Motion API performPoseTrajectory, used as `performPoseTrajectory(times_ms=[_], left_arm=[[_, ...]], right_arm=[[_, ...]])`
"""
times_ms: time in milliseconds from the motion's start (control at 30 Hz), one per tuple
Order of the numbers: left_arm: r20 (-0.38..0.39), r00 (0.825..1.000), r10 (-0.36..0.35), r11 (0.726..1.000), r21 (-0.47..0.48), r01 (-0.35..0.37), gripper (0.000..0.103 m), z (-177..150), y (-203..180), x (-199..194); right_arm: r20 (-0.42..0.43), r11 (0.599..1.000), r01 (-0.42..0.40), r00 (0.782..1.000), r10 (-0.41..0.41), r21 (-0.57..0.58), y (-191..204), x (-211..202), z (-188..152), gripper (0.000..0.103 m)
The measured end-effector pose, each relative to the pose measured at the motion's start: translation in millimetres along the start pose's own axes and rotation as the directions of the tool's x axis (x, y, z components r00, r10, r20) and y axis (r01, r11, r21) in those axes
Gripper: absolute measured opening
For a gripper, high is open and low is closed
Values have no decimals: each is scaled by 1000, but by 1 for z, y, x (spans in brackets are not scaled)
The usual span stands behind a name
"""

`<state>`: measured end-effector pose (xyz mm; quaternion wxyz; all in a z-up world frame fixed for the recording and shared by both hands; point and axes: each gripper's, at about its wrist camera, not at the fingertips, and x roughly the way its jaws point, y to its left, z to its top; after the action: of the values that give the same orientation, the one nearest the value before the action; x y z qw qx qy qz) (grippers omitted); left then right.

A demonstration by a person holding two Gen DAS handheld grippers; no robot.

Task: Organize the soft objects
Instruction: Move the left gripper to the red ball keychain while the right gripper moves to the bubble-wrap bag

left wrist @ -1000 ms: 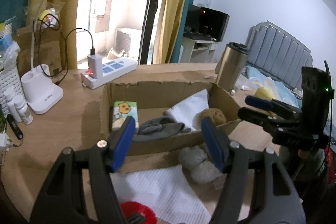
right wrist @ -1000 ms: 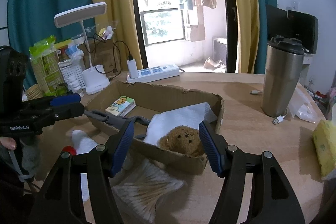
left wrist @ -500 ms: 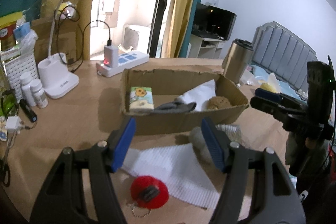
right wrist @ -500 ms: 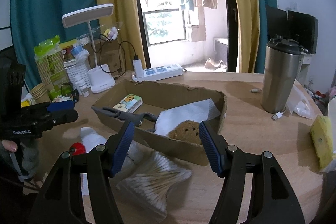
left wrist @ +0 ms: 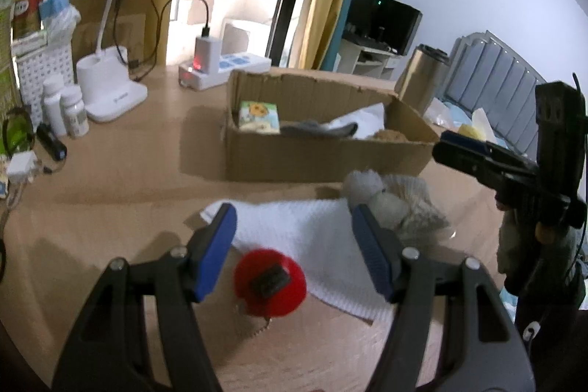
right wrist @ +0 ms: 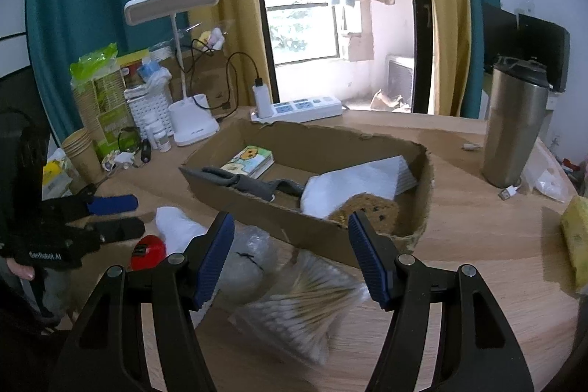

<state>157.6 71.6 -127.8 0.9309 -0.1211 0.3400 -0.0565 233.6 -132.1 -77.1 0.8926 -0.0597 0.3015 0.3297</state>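
An open cardboard box [right wrist: 323,230] holds a brown plush [right wrist: 367,212], a folded white cloth [right wrist: 352,182], a grey sock [right wrist: 257,184] and a cartoon tissue pack [right wrist: 250,160]. In front of the box lie a white towel [left wrist: 308,237], a red round pouch [left wrist: 270,281], bagged grey-white balls [left wrist: 371,197] and a bag of cotton swabs [right wrist: 301,296]. My left gripper [left wrist: 294,226] hangs open over the towel and red pouch, holding nothing. My right gripper [right wrist: 290,234] is open above the swab bag and the box's near wall, also holding nothing.
A steel tumbler [right wrist: 514,127] stands right of the box, and a yellow sponge [right wrist: 575,237] lies at the table's right edge. Behind the box are a power strip [right wrist: 297,109] and a white desk lamp [right wrist: 191,123]. Bottles, paper cups [right wrist: 81,149] and packets crowd the left.
My left gripper has drawn back and down from the box, so the towel and red pouch now lie under its fingers. My right gripper has backed off slightly, showing more of the swab bag.
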Motion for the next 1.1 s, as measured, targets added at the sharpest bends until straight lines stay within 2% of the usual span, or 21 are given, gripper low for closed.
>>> performPoseTrajectory(times_ms=[267,667,1100], left_arm=[[-43,999,19,1000,-20,-20,67,-13,6,4],[-90,995,39,999,17,-38,67,-26,5,11],[-93,995,45,999,35,-42,66,-30,4,13]], right_arm=[[-36,998,-51,998,50,-27,20,12,-6,68],[-92,996,-81,993,77,-41,34,34,-14,68],[-147,995,-59,988,47,-78,42,53,-21,68]])
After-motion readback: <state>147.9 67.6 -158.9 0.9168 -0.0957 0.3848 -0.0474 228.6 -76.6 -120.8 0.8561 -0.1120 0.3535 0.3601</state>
